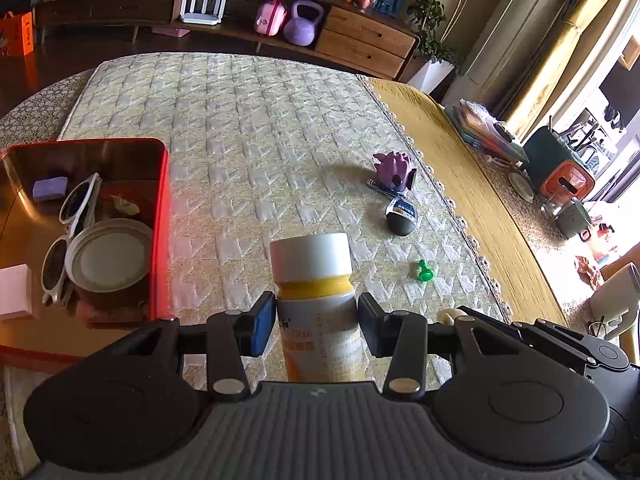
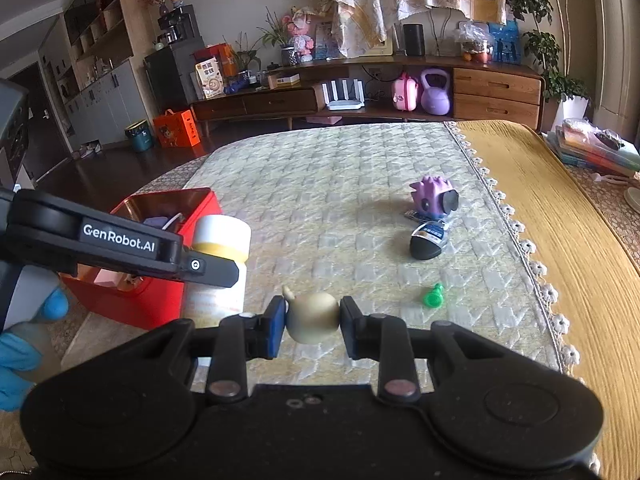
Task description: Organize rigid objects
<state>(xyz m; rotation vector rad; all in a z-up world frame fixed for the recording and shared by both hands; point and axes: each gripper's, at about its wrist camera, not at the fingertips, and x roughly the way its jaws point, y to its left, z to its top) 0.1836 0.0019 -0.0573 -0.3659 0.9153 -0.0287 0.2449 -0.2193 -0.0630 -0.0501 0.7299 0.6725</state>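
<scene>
The left hand-held gripper (image 1: 316,326) clasps a bottle (image 1: 314,280); the right hand-held gripper (image 2: 313,328) clasps a beige figurine (image 2: 312,316). Likely next: carrying both leftward to the red tin (image 1: 160,216).

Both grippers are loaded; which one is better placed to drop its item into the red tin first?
Left, probably. The left gripper, clamped on the bottle, is right beside the red tin. The right gripper, holding the beige figurine, sits farther away.

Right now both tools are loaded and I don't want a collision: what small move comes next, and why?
Probably carry the left tool sideways to the red tin and lower the bottle in first. It is nearer the tin; the right tool, holding the beige figurine, should wait alongside.
</scene>
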